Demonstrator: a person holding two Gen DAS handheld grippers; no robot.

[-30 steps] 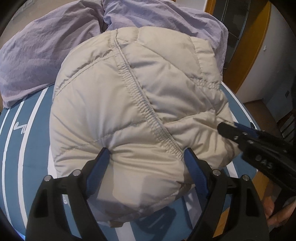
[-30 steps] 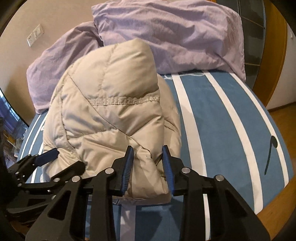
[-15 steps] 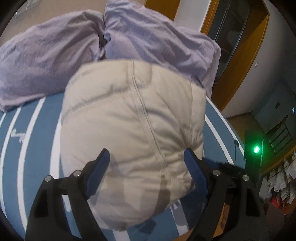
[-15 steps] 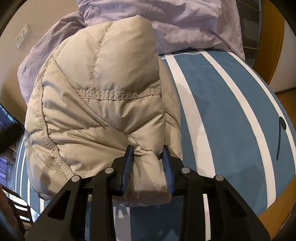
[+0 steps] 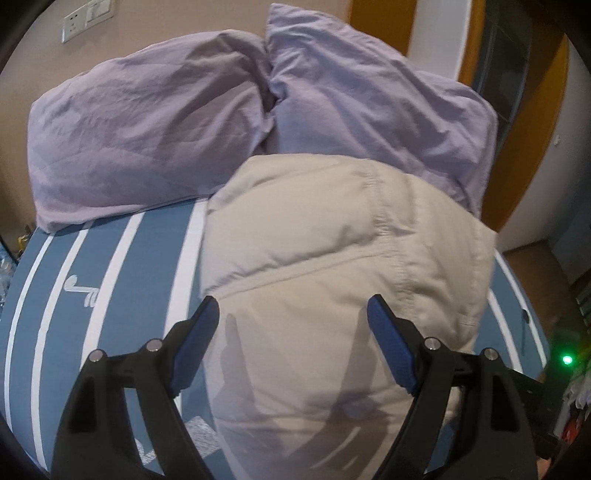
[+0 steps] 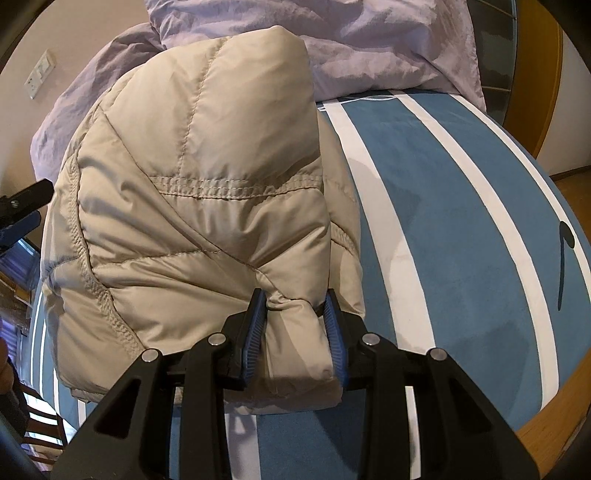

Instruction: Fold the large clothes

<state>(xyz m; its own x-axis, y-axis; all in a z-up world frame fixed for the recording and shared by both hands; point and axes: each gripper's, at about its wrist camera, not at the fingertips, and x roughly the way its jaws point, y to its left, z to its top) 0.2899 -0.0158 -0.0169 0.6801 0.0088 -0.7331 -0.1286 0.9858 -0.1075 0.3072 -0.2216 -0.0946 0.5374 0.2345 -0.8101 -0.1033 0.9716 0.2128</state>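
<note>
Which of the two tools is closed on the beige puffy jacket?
The right tool: its blue pads pinch a fold of the beige quilted puffy jacket. The left tool stands wide open above it, pads touching nothing.

Bed and pillows
Two lilac pillows [image 5: 258, 122] lie at the head of a blue, white-striped bed [image 6: 461, 221]; wall socket [image 5: 86, 18] above.

Beige quilted jacket [image 6: 192, 206], lilac pillows [image 5: 155, 140], blue bedcover [image 6: 461, 229] w/ white stripes

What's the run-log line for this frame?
stage: folding | right gripper: shut on beige puffer jacket edge | left gripper: open, above jacket, not gripping | jacket: bundled on striped bed
</note>
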